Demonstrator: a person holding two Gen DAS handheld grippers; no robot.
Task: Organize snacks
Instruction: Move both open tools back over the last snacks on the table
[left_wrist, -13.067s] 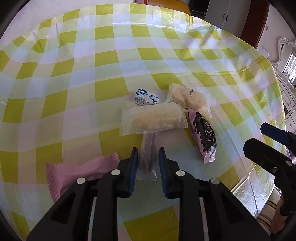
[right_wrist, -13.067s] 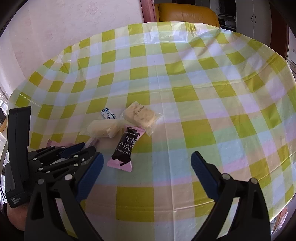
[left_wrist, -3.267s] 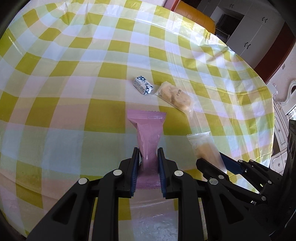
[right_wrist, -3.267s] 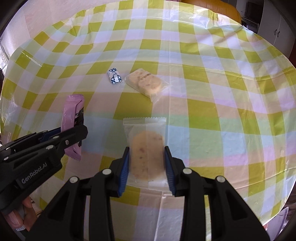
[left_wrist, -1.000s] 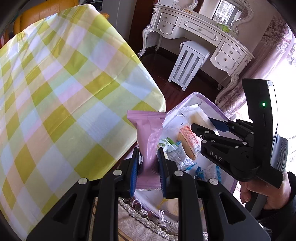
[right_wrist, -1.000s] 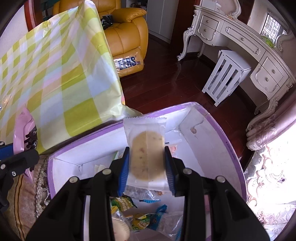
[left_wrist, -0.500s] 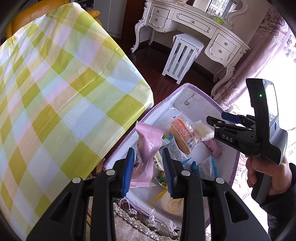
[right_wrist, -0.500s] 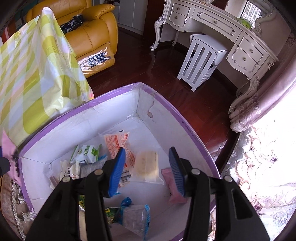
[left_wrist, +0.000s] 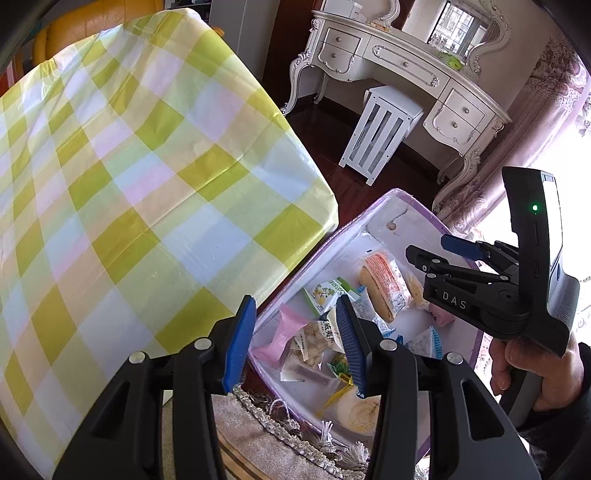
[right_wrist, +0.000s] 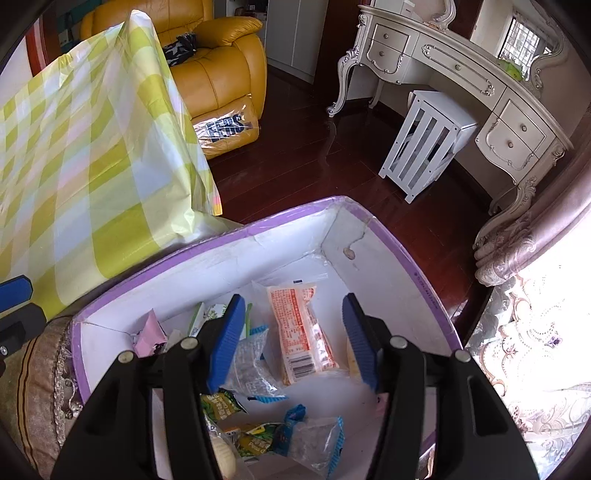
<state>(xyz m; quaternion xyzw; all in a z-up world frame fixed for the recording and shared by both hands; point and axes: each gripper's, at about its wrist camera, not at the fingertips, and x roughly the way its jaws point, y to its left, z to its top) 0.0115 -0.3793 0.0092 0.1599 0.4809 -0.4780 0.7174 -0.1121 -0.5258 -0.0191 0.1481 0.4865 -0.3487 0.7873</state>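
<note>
My left gripper hangs over the near corner of the snack box, its ribbed blue jaws opening with nothing pinched between them. My right gripper is above the same box, jaws likewise opening and bare.

The box is white card with a purple rim, squared at the corners, and it stands beside the desk, whose glossy checked cloth of yellow-green, pink and pale blue hangs over the edge in creased plastic folds. Inside lie crinkly wrappers in a loose heap: a pink packet against the near wall, a long clear-film cake with an orange printed label, a clear pouch with blue zigzag ends, and green-printed sachets.

The left view alone shows my right hand around its black handle, and a round pale cake in film at the box's near edge. The right view alone shows the yellow leather armchair and a fringed, woven cushion against the box. Both show the white slatted stool on dark polished floor.
</note>
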